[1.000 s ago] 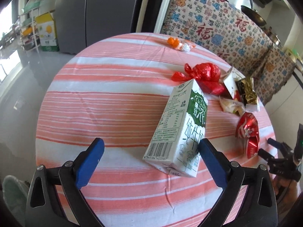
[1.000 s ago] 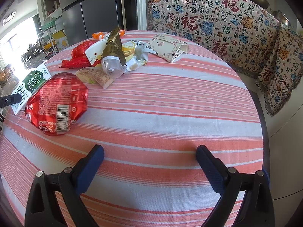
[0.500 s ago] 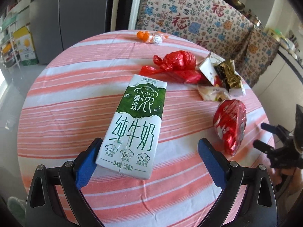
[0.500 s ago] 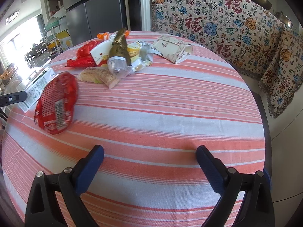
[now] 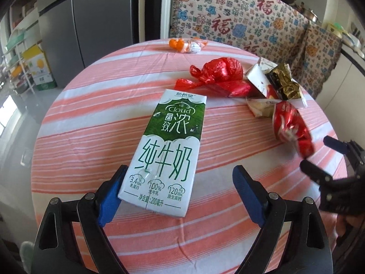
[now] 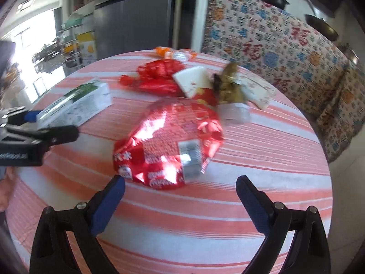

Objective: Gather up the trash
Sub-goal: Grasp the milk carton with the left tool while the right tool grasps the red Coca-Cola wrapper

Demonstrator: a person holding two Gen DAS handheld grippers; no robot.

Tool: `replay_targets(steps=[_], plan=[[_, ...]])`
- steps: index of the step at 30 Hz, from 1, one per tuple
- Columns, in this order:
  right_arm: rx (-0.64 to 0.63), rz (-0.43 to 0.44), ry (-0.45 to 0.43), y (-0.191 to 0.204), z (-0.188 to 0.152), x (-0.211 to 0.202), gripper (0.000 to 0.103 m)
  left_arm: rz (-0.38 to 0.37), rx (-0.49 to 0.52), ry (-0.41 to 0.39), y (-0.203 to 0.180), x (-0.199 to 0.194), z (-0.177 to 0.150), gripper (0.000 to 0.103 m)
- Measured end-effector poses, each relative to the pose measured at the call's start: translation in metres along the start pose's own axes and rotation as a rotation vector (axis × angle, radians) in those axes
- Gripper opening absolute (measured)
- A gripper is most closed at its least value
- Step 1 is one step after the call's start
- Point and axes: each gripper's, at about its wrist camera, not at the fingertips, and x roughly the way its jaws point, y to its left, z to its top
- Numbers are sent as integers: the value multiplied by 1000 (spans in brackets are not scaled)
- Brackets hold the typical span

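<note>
A green and white milk carton [image 5: 168,150] lies flat on the striped tablecloth [image 5: 91,118]. My left gripper [image 5: 179,171] straddles its near end. The jaws are closing: the left pad [image 5: 111,191] touches the carton's corner and the right pad stands apart from it. In the right wrist view a crumpled red cola wrapper [image 6: 168,146] lies just beyond my right gripper [image 6: 180,180], which is open and holds nothing. The same wrapper [image 5: 292,130] shows at the right of the left wrist view, with the right gripper [image 5: 319,157] beside it.
More trash lies further back: a red plastic bag [image 5: 219,70], a white box with gold foil [image 5: 282,82], a beige wrapper [image 5: 262,109] and an orange and white wrapper [image 5: 184,44]. A grey fridge [image 5: 102,18] and a patterned cloth [image 5: 239,22] stand beyond the round table.
The left gripper has rolled and come up to the carton, which now lies between narrower jaws. The right gripper swung left, bringing the red wrapper directly ahead of its fingers.
</note>
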Motion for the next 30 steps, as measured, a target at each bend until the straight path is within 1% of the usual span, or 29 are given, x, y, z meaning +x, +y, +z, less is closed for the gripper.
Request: replay_targets(steps=[2, 4, 6, 8, 11, 12, 14, 16, 18, 20, 21, 23, 24, 25, 26, 27, 28, 29, 30], plan=[[65, -51, 14, -32, -6, 0, 100, -6, -7, -3, 1, -2, 1, 91], [99, -84, 45, -60, -12, 1, 99, -10, -21, -7, 2, -3, 3, 91], [114, -76, 62, -77, -19, -5, 100, -21, -39, -12, 5, -3, 5, 91], [119, -32, 72, -81, -21, -12, 100, -33, -50, -12, 6, -2, 7, 91], [145, 117, 56, -72, -15, -22, 100, -42, -47, -15, 3, -1, 8, 91], [150, 151, 46, -67, -11, -24, 100, -42, -46, -18, 1, 0, 9, 91], [140, 186, 35, -52, -1, -25, 100, -42, -45, -26, -1, 2, 11, 91], [118, 168, 33, -36, 13, -18, 100, -40, -43, -31, -4, 4, 15, 91], [104, 106, 65, -21, 27, -4, 100, -28, -32, -30, -7, 7, 17, 91], [96, 79, 89, -6, 37, 7, 100, -18, -19, -30, -11, 7, 19, 91], [66, 59, 89, 4, 40, 9, 100, -18, -11, -31, -12, 7, 19, 87], [-17, -26, 91, 23, 45, 15, 100, -9, 4, -23, -13, 8, 19, 74], [-42, -63, 99, 30, 46, 20, 100, -9, 5, -16, -13, 8, 19, 70], [-46, -94, 129, 31, 46, 24, 100, -14, 1, -11, -12, 9, 18, 65], [-22, -97, 151, 27, 46, 27, 99, -14, 0, -10, -10, 8, 17, 55], [13, -84, 165, 19, 44, 28, 98, -13, 4, -11, -9, 7, 17, 51], [43, -72, 173, 9, 42, 27, 85, -25, 4, -10, -8, 6, 16, 51], [70, -45, 166, 0, 40, 23, 60, -37, -2, -9, -6, 5, 15, 50], [78, -42, 140, -8, 38, 15, 53, -49, -6, -9, -5, 4, 15, 50]])
